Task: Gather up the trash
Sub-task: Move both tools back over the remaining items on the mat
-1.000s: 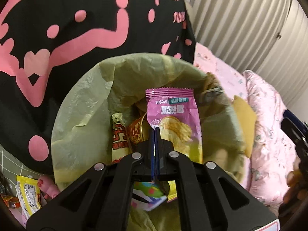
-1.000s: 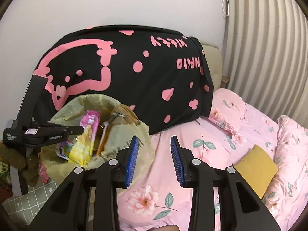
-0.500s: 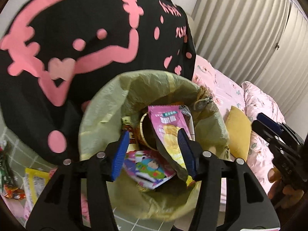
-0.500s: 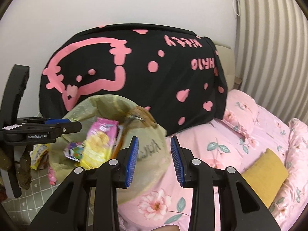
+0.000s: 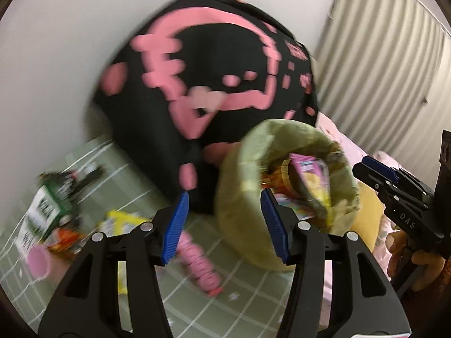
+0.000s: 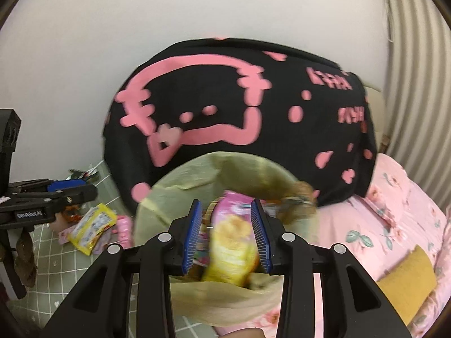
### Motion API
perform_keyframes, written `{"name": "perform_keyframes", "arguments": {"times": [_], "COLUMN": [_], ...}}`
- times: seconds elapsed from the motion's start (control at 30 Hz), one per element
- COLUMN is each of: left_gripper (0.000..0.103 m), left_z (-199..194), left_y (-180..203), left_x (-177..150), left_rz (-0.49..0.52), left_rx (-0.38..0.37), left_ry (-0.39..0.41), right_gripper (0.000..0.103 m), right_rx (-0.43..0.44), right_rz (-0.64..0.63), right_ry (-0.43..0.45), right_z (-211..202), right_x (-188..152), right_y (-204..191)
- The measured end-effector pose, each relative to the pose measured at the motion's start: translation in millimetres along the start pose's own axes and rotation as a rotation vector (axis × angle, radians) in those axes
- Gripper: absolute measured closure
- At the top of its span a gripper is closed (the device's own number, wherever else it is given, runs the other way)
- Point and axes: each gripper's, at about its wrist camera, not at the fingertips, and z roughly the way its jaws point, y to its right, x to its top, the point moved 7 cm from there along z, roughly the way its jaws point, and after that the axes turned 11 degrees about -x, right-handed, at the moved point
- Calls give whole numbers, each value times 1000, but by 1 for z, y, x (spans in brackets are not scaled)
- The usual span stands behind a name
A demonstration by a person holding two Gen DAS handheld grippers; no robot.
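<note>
Over the yellow-green plastic trash bag (image 6: pixel 180 194), the right tongs (image 6: pixel 229 233) are opening, empty. The left tongs (image 5: pixel 225 225), clamped on a pink-and-yellow snack packet (image 6: pixel 232 242) a second ago, now gape empty; that packet lies in the bag. More wrappers (image 5: pixel 124 225) wait on the green gridded floor mat (image 5: pixel 248 298), beside a pink floral bed (image 6: pixel 394 211).

Your left gripper (image 5: pixel 225 225) tips down with its blue pads (image 5: pixel 176 226) wide apart, and nothing sits between them. Your right gripper (image 6: pixel 229 235) tips down too (its jaws are opening right now) and grips nothing. Your right hand (image 5: pixel 414 264) wraps its handle.
</note>
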Motion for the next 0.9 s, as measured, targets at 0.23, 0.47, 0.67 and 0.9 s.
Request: {"name": "perform_keyframes", "arguments": {"times": [0.23, 0.47, 0.67, 0.9], "left_gripper": [52, 52, 50, 50], "left_z": [-47, -101, -127, -117], "left_y": [-81, -152, -198, -224], "left_x": [-31, -57, -76, -70], "left_rz": [-126, -213, -263, -234], "left_rx": [141, 274, 326, 228], "left_ry": [29, 68, 79, 64], "right_gripper": [59, 59, 59, 59], "right_rx": [107, 247, 326, 337], "right_rz": [-33, -132, -184, -221], "right_ry": [-16, -80, -167, -177], "right_z": [8, 15, 29, 34], "right_x": [-3, -18, -40, -46], "right_y": [-60, -135, -186, -212]}}
